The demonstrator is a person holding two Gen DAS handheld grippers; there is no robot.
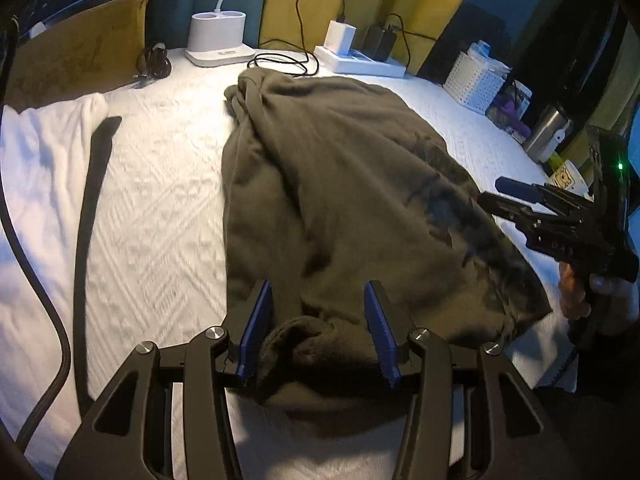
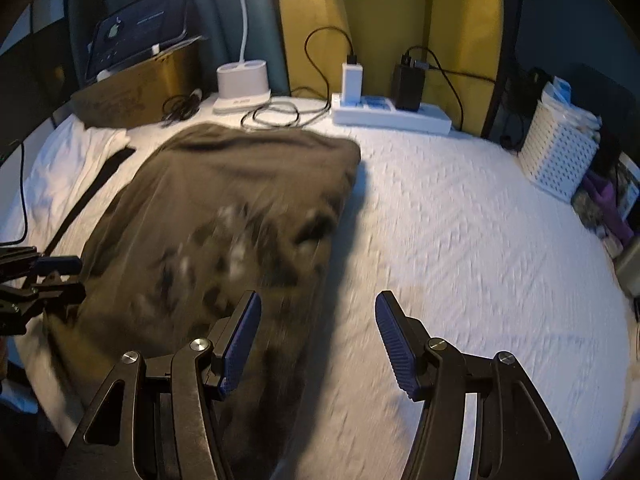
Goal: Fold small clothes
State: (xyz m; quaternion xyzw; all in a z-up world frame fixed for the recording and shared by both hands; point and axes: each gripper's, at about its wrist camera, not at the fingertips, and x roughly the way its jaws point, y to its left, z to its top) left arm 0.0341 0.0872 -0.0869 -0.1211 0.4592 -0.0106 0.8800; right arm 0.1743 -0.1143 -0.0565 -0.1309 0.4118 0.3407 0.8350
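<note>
Straddling a bunched fold of the olive shirt (image 1: 344,184) at the bottom centre of the left view, the left gripper (image 1: 320,328) had its jaws wide apart, the cloth lying between the blue pads (image 1: 256,328) but not pinched. In the right view the right gripper (image 2: 318,340) was equally wide, holding nothing; its left pad sat over the shirt's near right edge and its right pad over the bare white cover (image 2: 460,240).

The shirt (image 2: 224,216) lay spread on the cover, filling the middle of the left view and the left half of the right view, with a dark print on its front, blurred in the right view. At the right edge of the left view the right gripper (image 1: 516,196) showed from the side, just beyond the shirt's edge. A dark strap (image 1: 90,216) ran along the cover at left, beside a white cloth (image 1: 44,152).

Farther back, at the top, stood a white lamp base (image 1: 218,40), a coiled black cable (image 1: 284,64) and a power strip (image 1: 360,62) with chargers. A white basket (image 2: 558,144) stood at upper right, a cardboard box (image 2: 136,92) at upper left.
</note>
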